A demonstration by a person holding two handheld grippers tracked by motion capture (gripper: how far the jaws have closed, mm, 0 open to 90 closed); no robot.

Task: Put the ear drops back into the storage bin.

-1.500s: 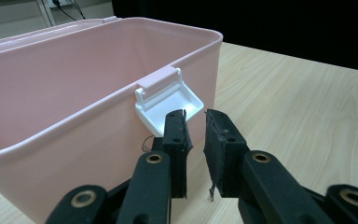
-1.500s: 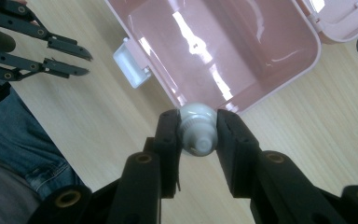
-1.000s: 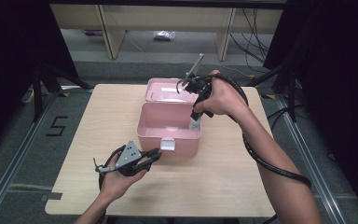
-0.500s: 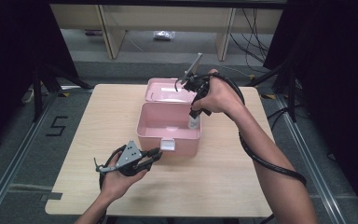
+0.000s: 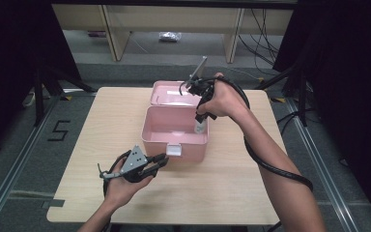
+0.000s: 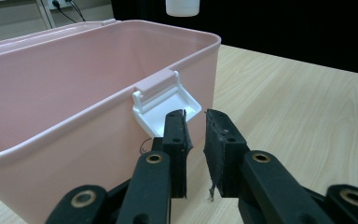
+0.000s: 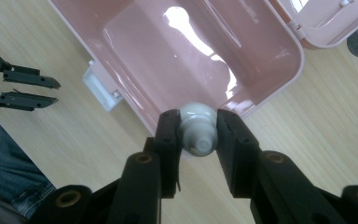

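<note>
One pink box (image 5: 174,137), one white bottle (image 7: 196,128), two tongs (image 5: 160,162).

bright overhead light, glare inside the pink box (image 7: 205,51), dark surroundings.

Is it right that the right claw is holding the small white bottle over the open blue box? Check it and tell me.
Not quite: the box is pink, not blue, as the high view shows. The rest stands: the right claw grips the small white bottle over the open box.
</note>
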